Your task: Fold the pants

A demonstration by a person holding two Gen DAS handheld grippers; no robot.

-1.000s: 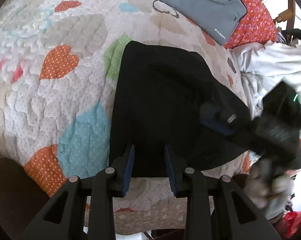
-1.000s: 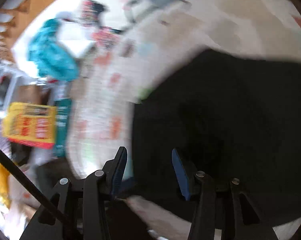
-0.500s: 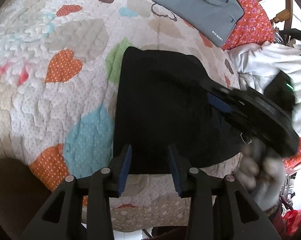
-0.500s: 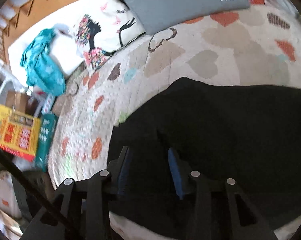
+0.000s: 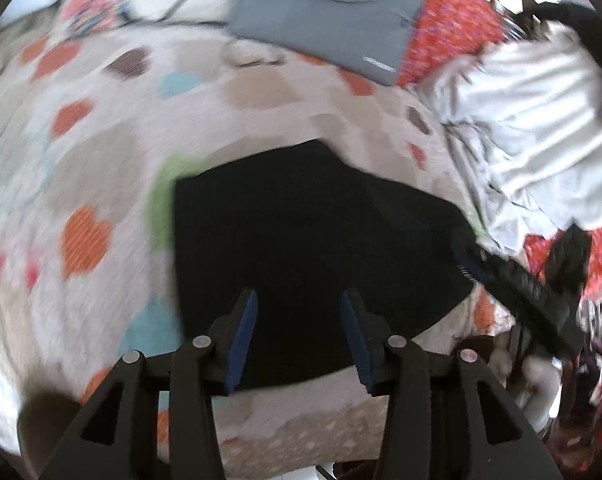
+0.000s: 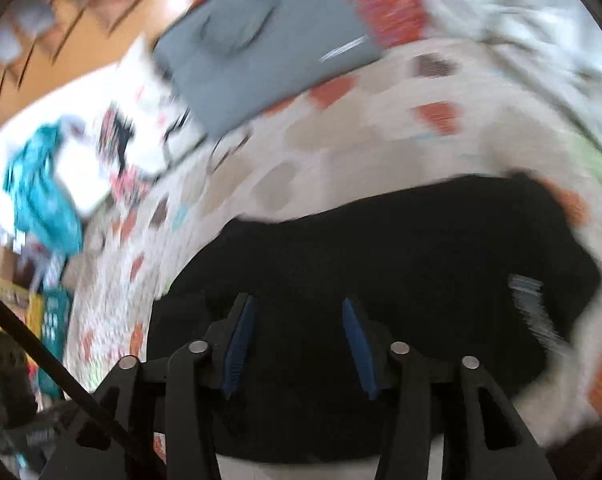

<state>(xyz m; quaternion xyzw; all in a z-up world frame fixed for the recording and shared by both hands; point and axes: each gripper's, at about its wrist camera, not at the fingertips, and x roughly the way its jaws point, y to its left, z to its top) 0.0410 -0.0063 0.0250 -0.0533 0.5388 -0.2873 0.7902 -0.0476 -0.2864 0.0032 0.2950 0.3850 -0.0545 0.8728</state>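
Though both views blur | black pants [image 5: 309, 240] folded | left claw [image 5: 299, 334], right claw [image 6: 299, 340] wide, empty

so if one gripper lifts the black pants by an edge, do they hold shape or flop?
Probably flop: the pants lie flat as soft folded cloth, moulded to the quilt. Layers would likely slide apart, since nothing pins them; both grippers stand open. Likely light, no stiff parts visible.

motion-blurred heart quilt [image 5: 101, 128], smeared grey garment [image 6: 261, 52] (logo unreadable), pants' [image 6: 381, 280] near edge hidden
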